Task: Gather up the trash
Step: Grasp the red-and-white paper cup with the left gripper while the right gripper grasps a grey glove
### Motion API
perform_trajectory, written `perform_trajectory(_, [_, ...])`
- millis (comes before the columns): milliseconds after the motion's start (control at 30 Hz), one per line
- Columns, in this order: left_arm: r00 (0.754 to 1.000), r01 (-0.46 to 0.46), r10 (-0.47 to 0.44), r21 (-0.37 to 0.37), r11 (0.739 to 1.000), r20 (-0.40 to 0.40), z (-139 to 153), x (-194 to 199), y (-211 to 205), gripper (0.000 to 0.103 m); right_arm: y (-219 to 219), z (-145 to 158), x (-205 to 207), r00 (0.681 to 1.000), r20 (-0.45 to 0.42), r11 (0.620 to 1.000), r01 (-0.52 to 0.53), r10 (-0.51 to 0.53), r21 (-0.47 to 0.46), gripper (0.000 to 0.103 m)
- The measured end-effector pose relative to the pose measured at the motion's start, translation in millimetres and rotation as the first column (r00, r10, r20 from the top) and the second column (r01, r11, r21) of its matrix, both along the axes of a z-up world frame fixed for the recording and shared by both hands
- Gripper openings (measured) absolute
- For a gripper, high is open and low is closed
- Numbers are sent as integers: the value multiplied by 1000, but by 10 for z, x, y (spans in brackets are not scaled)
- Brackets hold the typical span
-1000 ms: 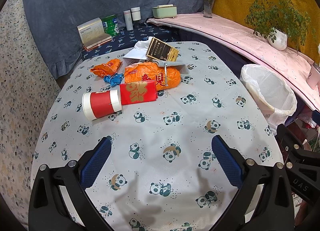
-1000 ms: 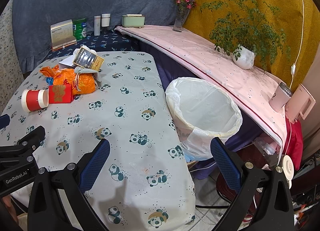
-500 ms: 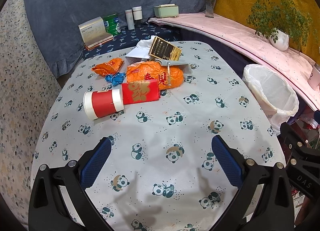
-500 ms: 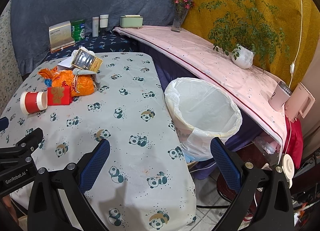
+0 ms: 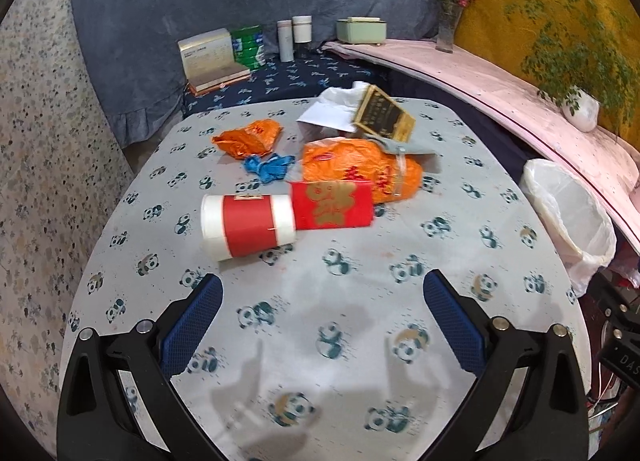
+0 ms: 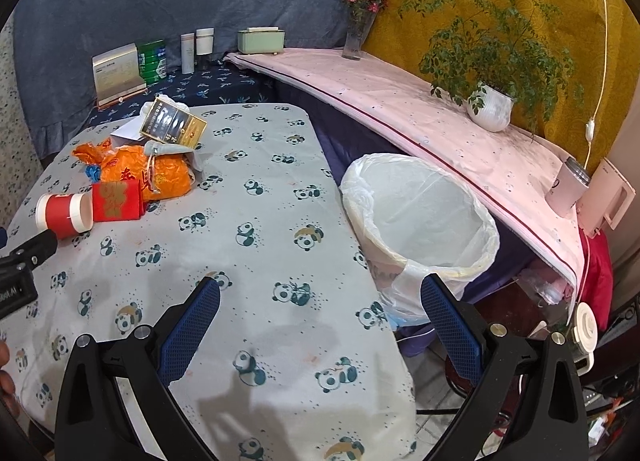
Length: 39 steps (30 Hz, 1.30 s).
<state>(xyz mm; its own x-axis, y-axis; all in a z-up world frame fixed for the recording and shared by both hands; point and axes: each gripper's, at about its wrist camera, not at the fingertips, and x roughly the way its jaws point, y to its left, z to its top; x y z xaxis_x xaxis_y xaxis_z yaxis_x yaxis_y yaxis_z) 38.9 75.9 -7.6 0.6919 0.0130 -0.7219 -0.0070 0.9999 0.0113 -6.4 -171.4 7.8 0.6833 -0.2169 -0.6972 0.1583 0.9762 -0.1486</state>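
Note:
Trash lies on the panda-print table: a red and white paper cup on its side, a red packet, a large orange bag, a small orange wrapper, a blue scrap, a gold and black box and white paper. My left gripper is open and empty, a short way before the cup. My right gripper is open and empty over the table's right edge, beside the white-lined bin. The cup and orange bag show far left there.
The bin stands off the table's right side. A pink-covered shelf behind it holds a potted plant, a flower vase and a pink cup. A dark shelf at the back holds a book, a green can and bottles.
My left gripper has moved forward toward the trash pile, so the cup and packet look larger and nearer. My right gripper has shifted slightly forward. Both stay open.

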Motion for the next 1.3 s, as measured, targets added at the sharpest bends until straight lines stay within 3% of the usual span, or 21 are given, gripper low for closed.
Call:
perform_trajectory(367, [996,-80,77,-61,995,-41,-226,548,801,96,435,-10,390,998,10,997,-69,69,21,96])
perform_trajectory(633, [998,-35,30,-81,996,-60,-355,848,920,95,796,-152,829,992,-14,990,-123,124,64,94])
perform_trajectory(867, [991,41,-54,-105,994,-126,-482,1010,803,57,1002,-207,1262,988,-16,986,-154,155,65,84])
perform_trajectory(1167, [981,93,-117,-157,983,-157,-483,975,695,3,1168,-223,1710,978,-15,966,-201,206,162,67])
perform_trajectory(1300, [979,112,-137,-165,980,-150,-456,952,620,2,1270,-262,1892,973,-21,958,-222,230,179,64])
